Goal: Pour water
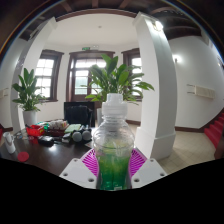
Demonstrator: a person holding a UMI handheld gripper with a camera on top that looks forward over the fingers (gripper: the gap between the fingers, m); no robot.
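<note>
We see the gripper (113,163) at the bottom centre of the frame, and a clear plastic bottle (113,140) stands upright right between its two fingers. The pink pads (90,160) show on either side of the bottle's lower body, pressed close against it with no gap that we can make out, so we read the gripper as clamped on the bottle. The bottle has a white cap at its top, near the middle of the frame, and its lower part looks green, filled with liquid or tinted.

Behind and to the left of the bottle, in the lower left of the frame, lies a dark worktop (45,158) with a clutter of small things on it, among them something red (34,130); we cannot tell what the rest are. A dark monitor-like box (78,111) sits at the far side of the worktop, left of the bottle's neck.

Just behind the bottle's cap, at centre, rises a large leafy plant (117,77). A second potted plant (27,93) stands at the left. White columns (157,85) and windows (43,76) fill the upper half of the frame.
</note>
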